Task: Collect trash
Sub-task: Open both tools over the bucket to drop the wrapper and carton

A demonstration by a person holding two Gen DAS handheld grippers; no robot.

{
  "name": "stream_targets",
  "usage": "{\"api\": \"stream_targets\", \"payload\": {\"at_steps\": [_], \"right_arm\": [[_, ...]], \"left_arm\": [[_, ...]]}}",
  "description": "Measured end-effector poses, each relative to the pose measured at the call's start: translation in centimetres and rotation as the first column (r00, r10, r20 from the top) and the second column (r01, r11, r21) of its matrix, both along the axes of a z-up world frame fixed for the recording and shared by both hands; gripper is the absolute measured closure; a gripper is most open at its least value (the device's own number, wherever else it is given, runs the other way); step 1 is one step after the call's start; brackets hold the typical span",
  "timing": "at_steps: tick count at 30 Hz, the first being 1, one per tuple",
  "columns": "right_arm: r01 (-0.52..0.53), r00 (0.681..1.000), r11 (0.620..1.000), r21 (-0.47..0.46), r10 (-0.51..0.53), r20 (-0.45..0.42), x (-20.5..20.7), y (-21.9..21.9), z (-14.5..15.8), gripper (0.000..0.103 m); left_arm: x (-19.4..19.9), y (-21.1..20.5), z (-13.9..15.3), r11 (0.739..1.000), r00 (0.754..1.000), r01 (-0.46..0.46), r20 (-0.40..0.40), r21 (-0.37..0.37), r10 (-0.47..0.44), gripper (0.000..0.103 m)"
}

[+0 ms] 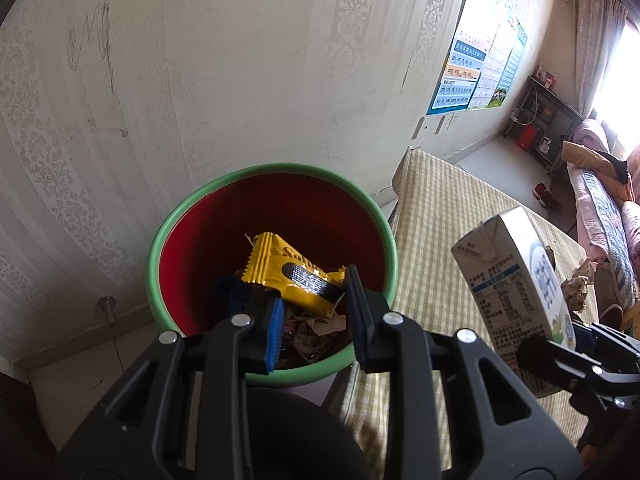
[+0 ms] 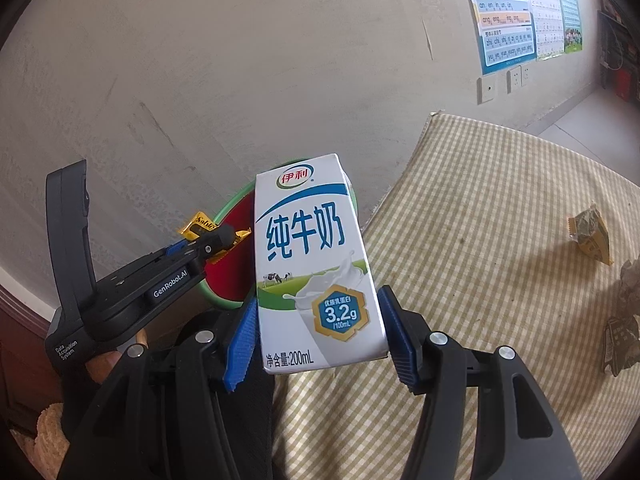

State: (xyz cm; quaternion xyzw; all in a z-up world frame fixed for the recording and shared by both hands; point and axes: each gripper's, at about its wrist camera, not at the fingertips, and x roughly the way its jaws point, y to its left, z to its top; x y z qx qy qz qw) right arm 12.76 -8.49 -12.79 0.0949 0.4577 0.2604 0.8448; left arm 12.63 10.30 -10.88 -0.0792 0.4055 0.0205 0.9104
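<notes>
A green-rimmed bin [image 1: 176,216] with a red inside stands on the floor against the wall and holds several scraps. My left gripper [image 1: 314,286] is above its opening, shut on a yellow snack wrapper [image 1: 276,268]. The right wrist view shows that same left gripper [image 2: 218,238] pinching the wrapper [image 2: 200,222] over the bin [image 2: 230,204]. My right gripper [image 2: 318,300] is shut on a white and blue milk carton [image 2: 312,256], held upright over the table's edge, just right of the bin. The carton [image 1: 516,280] also shows at the right of the left wrist view.
A table with a yellow checked cloth [image 2: 500,200] lies right of the bin. On it are a torn wrapper [image 2: 590,228] and crumpled paper [image 2: 628,280]. The wall is close behind the bin. A sofa [image 1: 600,200] stands far right.
</notes>
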Motion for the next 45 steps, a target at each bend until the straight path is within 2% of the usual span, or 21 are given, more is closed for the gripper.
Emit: {"api": "stream_targets", "payload": {"at_steps": [14,25,31,45], "right_arm": [[-0.023,1.000,1.000,-0.002,0.023,-0.013,1.8,1.9,-0.9,0.047],[-0.030,0.999,1.000,-0.004,0.030,-0.031,3.5,3.3,-1.7,0.047],[-0.039,0.998,0.999,-0.004,0.039,-0.050,4.2,4.1,-2.3,0.047],[-0.018,0.996,0.999,0.027,0.020,-0.091,6.0,5.4,-3.2,0.047]], "left_arm": [[0.9,3.8,-0.3,0.997,0.998,-0.068,-0.015,0.032,0.069,0.076],[2.1,5.1,-1.5,0.998,0.997,-0.056,-0.056,0.038,0.058,0.076],[2.8,6.2,-2.3,0.997,0.994,-0.071,-0.077,0.019,0.072,0.076],[4.4,6.3,-4.1,0.999,0.991,-0.041,-0.124,-0.001,0.040,0.076]]}}
